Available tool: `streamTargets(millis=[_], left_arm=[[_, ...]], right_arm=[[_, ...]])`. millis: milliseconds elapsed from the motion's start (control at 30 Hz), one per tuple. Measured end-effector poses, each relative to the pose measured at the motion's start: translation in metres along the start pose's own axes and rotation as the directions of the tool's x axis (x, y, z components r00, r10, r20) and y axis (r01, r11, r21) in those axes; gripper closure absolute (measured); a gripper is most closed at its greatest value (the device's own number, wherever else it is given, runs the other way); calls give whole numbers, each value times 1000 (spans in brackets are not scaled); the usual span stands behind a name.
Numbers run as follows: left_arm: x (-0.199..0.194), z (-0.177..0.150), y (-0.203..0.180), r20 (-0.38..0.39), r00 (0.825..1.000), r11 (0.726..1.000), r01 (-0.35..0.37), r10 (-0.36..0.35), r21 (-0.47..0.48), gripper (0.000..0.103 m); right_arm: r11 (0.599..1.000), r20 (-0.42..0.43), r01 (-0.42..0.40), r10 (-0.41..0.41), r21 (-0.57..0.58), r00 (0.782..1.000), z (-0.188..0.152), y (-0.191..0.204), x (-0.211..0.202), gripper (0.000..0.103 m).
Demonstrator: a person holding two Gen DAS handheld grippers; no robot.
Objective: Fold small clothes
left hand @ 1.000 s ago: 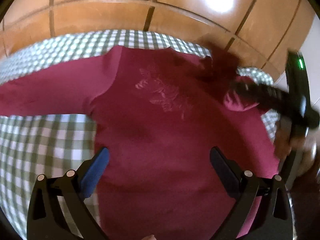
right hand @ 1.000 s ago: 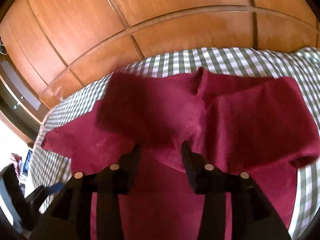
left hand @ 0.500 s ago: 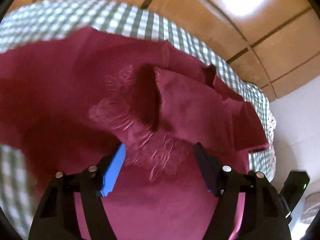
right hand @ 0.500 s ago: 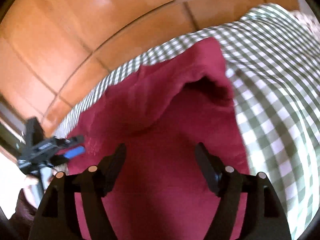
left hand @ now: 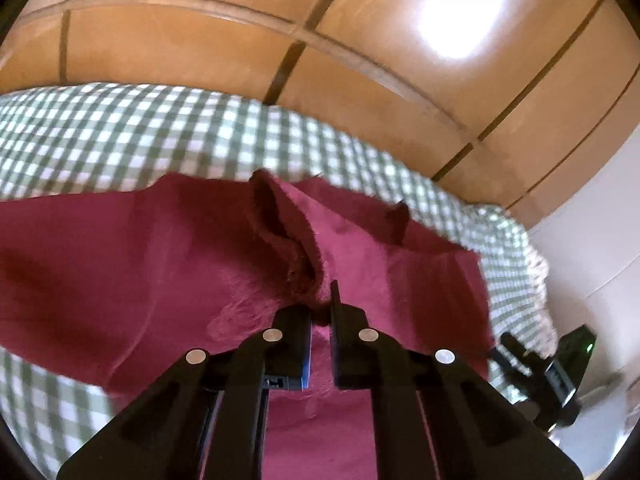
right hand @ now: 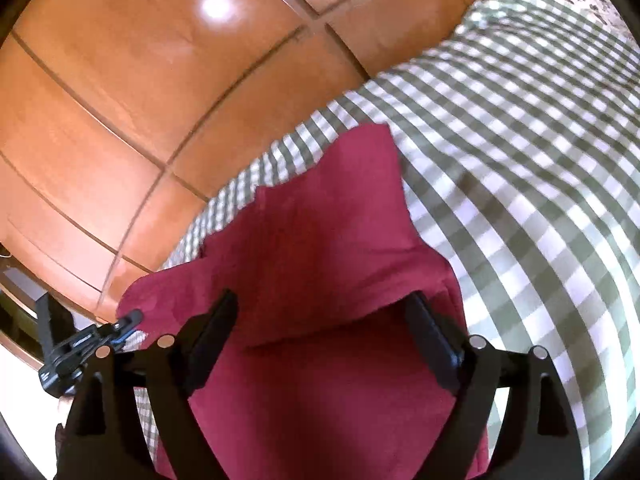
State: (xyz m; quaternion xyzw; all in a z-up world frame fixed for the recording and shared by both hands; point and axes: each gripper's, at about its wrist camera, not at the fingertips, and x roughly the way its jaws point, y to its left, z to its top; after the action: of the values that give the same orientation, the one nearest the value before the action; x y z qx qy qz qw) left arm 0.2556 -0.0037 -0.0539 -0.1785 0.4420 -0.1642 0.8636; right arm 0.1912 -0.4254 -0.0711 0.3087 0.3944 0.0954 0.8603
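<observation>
Shiny brown wood panels (left hand: 180,40) at the back, green-and-white checked cover (left hand: 120,132) spread out below them.

Left gripper (left hand: 320,312): jaws just been closing, now pinched tight on a bit of the red top (left hand: 140,272), with a small bump of cloth squeezed between them. Running up and away from that pinch, a raised fold (left hand: 288,236) of the same red cloth, open like a little pocket. All around it, red top lying flat on the checked cover, reaching far to the left side and ending in a straight edge on the right. Past that edge, more checks, then a white wall (left hand: 600,220).

Right gripper (right hand: 322,304): jaws just been opening, now wide apart and pressing on nothing. Between and under them, more of the red top, with a folded flap lying over a flat layer. Folded part reaching up to a corner near the wood panels. Off to the right, lots of bare checked cover. Low on the left of the right wrist view, black tip of the left gripper, right at the edge of the red top.
</observation>
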Motion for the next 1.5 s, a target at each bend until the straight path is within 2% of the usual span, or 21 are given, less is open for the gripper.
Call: streamTargets(millis=[133, 267, 300, 367, 433, 500, 567, 600, 633, 667, 733, 800, 833, 867, 900, 1033, 1100, 1167, 1300, 1433, 1500], left_arm=[[15, -16, 18, -33, 997, 998, -67, 67, -18, 97], [25, -25, 28, -55, 997, 998, -51, 49, -36, 97], [24, -25, 26, -40, 998, 998, -57, 57, -21, 97], [19, -26, 20, -7, 996, 996, -87, 87, 14, 97], [15, -24, 17, 37, 994, 994, -104, 103, 26, 97], [13, -21, 18, 58, 990, 990, -131, 128, 46, 97], [20, -22, 20, 68, 979, 976, -200, 194, 82, 96], [29, -23, 24, 40, 973, 970, -229, 226, 88, 93], [36, -24, 28, 10, 969, 965, -247, 248, 85, 87], [42, -26, 34, -8, 967, 964, -255, 257, 74, 83], [42, -27, 36, 16, 965, 962, -262, 262, 80, 80], [35, -28, 35, 26, 959, 956, -283, 282, 73, 74], [29, -30, 36, 28, 960, 958, -280, 279, 55, 64], [23, -32, 37, 35, 960, 959, -280, 278, 36, 48], [16, -34, 40, 47, 958, 958, -285, 284, 13, 42], [-15, -45, 54, 75, 956, 958, -277, 282, -66, 40], [-33, -54, 63, 100, 954, 957, -275, 284, -94, 40], [-46, -61, 75, 115, 952, 954, -266, 282, -135, 26], [-72, -74, 104, 140, 937, 935, -289, 321, -207, 19], [-98, -90, 139, 180, 930, 915, -254, 320, -314, 18], [-111, -97, 154, 186, 924, 904, -258, 334, -341, 18]], right_arm=[[998, -69, -11, 6, -69, 998, -17, 16, -12, 19], [975, -42, -17, 8, -220, 999, -19, 53, -28, 20], [968, -2, -4, 3, -250, 1000, -12, 64, -30, 21], [952, 58, 70, -55, -297, 997, 6, 79, -18, 20], [955, 40, 112, -104, -276, 994, 24, 74, 7, 21], [943, 30, 220, -220, -249, 975, 38, 59, 42, 21], [935, -22, 302, -311, -187, 950, 43, 33, 71, 23], [939, -28, 305, -313, -161, 949, 41, 22, 82, 24], [923, 43, 327, -325, -201, 945, 36, 25, 81, 23], [903, 64, 359, -354, -237, 933, 30, 30, 85, 22], [873, 84, 395, -387, -285, 918, 24, 38, 89, 15], [858, 83, 414, -409, -304, 909, 24, 41, 92, 13], [857, 81, 415, -411, -305, 908, 24, 40, 93, 13], [857, 80, 414, -411, -306, 908, 24, 39, 93, 13], [856, 81, 417, -413, -307, 907, 25, 40, 94, 12], [819, 113, 482, -472, -312, 874, 23, 54, 91, 5], [830, 146, 470, -447, -300, 883, 12, 69, 78, 5], [846, 150, 427, -399, -321, 904, 0, 84, 68, 4], [868, 84, 326, -318, -375, 944, -40, 110, 63, 3], [861, 20, 275, -295, -427, 955, -78, 124, 69, 3], [848, 1, 282, -316, -448, 949, -96, 128, 75, 3]])
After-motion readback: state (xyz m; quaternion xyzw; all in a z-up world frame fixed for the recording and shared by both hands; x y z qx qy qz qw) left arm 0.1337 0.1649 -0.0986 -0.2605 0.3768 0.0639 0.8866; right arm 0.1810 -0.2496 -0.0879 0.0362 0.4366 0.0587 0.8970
